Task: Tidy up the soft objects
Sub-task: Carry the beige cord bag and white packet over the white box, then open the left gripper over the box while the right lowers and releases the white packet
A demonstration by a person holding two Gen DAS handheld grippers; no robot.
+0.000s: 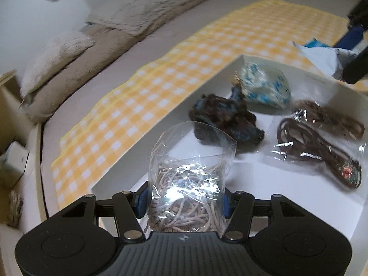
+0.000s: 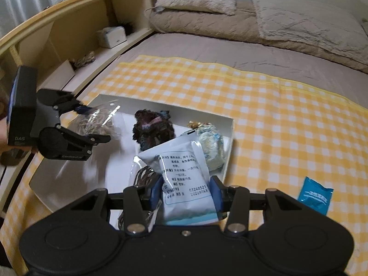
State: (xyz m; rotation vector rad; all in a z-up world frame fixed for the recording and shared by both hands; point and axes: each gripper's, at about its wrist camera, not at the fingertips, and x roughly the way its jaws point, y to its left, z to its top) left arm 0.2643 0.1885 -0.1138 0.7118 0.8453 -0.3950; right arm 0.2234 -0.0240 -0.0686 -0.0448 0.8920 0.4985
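Observation:
My left gripper (image 1: 184, 201) is shut on a clear bag of pale cord (image 1: 188, 191), held over the near end of a shallow white box (image 1: 119, 172). In the box lie a dark fuzzy bundle (image 1: 226, 120), a pale blue-spotted wrapped bundle (image 1: 264, 86) and a clear bag of brown cord (image 1: 319, 135). My right gripper (image 2: 185, 193) is shut on a white printed sachet (image 2: 184, 174), which hangs over the white box (image 2: 231, 138). The left gripper (image 2: 96, 124) with its bag of pale cord (image 2: 96, 122) shows at the box's left end.
A yellow checked cloth (image 2: 276, 115) lies under the box on a grey bed. A small blue packet (image 2: 315, 195) rests on the cloth right of the box. Beige pillows and a folded blanket (image 2: 253, 18) lie at the bed's head. A wooden shelf (image 2: 69, 39) runs along the left.

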